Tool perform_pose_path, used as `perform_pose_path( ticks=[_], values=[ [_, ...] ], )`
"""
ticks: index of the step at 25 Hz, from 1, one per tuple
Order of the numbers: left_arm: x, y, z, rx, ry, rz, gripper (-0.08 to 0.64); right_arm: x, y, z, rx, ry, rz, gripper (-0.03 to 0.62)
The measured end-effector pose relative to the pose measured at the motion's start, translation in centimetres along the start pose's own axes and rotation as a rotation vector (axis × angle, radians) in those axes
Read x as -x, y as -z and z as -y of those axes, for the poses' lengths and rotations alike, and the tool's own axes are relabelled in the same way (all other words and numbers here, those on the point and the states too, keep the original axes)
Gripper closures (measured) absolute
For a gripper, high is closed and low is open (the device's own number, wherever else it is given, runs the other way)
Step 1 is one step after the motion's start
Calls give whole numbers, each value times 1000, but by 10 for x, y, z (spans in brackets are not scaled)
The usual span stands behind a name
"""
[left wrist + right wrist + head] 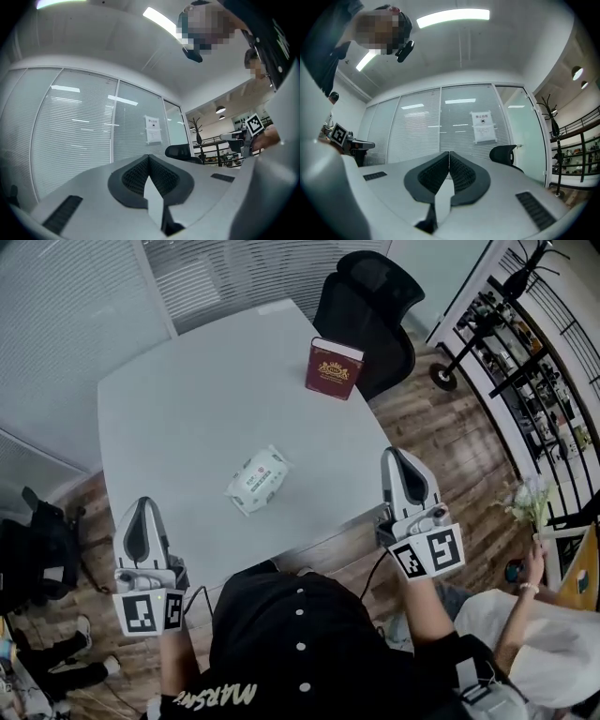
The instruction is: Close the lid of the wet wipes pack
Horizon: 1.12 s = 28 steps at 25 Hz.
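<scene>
Wipes pack (257, 480) with illegible green print, red book (333, 368) bearing gold crest

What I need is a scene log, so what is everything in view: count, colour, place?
soft white wet wipes pack: 1, white with green print, middle of table
rounded grey table: 1, light grey, centre
upright dark red book: 1, dark red with gold, far table edge
black office chair: 1, black, beyond the table
black metal shelf rack: 1, black, right side
black bag: 1, black, floor at left
pale flower bunch: 1, whitish, in a second person's hand at right
left gripper: 1, grey, near-left table edge, jaws shut, empty
right gripper: 1, grey, right table edge, jaws shut, empty
</scene>
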<state>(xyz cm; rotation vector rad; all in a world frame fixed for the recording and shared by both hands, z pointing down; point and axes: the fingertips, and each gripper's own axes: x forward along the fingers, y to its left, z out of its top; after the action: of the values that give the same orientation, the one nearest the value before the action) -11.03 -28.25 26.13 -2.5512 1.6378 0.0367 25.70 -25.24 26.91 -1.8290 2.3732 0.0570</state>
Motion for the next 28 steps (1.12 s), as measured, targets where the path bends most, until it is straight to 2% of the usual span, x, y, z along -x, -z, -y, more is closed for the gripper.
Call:
perform_pose_path(
  ticks=[10,28],
  values=[
    [-1,-2,10,-5,25,2,554,3,1,0,7,13,-9,563],
    [6,-1,6,4,10,3,554,-4,1,-7,48,-2,-20,563]
  ],
)
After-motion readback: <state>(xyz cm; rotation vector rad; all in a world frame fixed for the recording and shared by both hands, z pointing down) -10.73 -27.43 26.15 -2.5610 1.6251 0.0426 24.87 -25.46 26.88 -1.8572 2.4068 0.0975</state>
